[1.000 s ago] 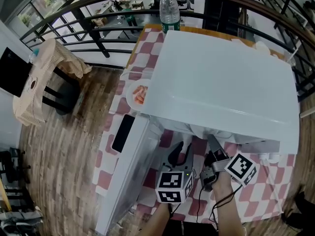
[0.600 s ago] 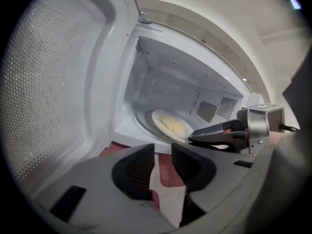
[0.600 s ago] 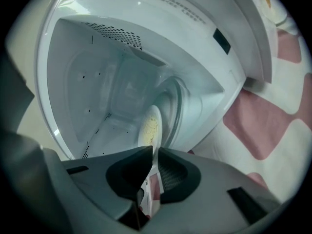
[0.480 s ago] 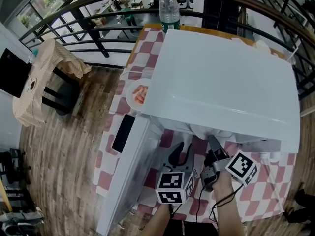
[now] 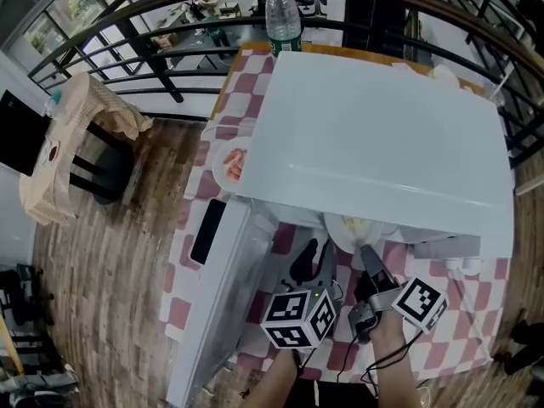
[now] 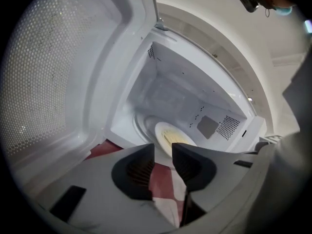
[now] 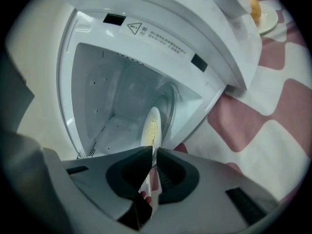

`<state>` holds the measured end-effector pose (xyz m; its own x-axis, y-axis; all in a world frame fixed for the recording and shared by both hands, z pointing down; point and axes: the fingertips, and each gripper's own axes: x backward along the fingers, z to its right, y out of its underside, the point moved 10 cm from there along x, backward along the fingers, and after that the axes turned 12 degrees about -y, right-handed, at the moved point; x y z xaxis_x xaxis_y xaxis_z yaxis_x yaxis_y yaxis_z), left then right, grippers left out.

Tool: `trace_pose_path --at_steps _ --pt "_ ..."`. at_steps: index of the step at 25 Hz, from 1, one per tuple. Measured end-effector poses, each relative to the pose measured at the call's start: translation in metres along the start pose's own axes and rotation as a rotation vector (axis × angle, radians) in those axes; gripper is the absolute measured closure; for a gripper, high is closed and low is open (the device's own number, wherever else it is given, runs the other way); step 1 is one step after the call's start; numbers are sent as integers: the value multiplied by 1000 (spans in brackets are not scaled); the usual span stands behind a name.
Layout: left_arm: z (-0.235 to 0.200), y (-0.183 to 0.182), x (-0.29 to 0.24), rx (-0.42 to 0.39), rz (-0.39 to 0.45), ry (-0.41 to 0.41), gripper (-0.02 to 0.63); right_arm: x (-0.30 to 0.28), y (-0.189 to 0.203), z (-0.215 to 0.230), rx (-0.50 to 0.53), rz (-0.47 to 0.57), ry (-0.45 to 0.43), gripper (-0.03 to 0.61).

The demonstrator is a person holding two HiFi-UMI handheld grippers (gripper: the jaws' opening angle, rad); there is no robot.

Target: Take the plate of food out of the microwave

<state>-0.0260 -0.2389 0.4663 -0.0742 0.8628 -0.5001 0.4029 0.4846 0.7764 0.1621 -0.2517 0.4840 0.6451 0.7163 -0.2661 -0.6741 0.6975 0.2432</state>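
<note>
**Inspector:** Site?

**Assistant:** Red-and-white checked tablecloth point(image 5: 476, 330). White microwave point(image 5: 382, 134) on it, door point(image 5: 217, 287) swung open to the left.

**Inspector:** Progress?

**Assistant:** Partial. The plate of food point(image 7: 152, 126) is at the front of the cavity, not yet out. The right gripper point(image 7: 153, 152) pinches its near rim. The left gripper point(image 6: 163, 152) hangs spread and empty before the opening. Withdrawal and set-down remain, by my reading.

**Inspector:** Change from the earlier frame?

**Assistant:** The right jaws have just been closing onto the rim. The plate's front edge now shows further past the microwave's top.

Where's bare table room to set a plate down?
Bare red-checked tablecloth right of the right gripper, and between the white plate of orange food and clear water bottle. Crowded before the white microwave: open door, left gripper.
</note>
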Motion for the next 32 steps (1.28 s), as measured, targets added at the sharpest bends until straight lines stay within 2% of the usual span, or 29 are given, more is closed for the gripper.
trace_pose_path --at_steps 4,9,13,15,17,20,21,24,26,29,32 --pt "2 -1 -7 58 -23 18 453 9 1 3 1 -3 7 538" --pt "0 0 -16 129 -55 16 453 20 2 6 10 -7 22 536" --pt "2 7 -24 226 -143 42 453 19 5 7 4 -12 -34 530" --pt "3 9 -28 270 -176 58 453 23 7 9 6 -21 4 528" --pt "4 9 -31 279 -174 50 453 26 7 11 19 -28 30 525" --pt "4 7 -35 260 -164 42 456 19 5 9 55 -28 -79 522" --pt "4 7 -36 258 -164 45 474 19 6 10 51 -26 -82 522" --pt "5 7 -39 258 -167 54 476 21 7 12 36 -24 -55 522" --pt "7 8 -40 257 -170 62 474 19 7 12 51 -28 -69 520" --pt "9 7 -41 273 -163 81 557 15 5 10 83 -35 -111 522" --pt "8 7 -42 332 -163 99 565 14 2 9 102 -32 -136 518"
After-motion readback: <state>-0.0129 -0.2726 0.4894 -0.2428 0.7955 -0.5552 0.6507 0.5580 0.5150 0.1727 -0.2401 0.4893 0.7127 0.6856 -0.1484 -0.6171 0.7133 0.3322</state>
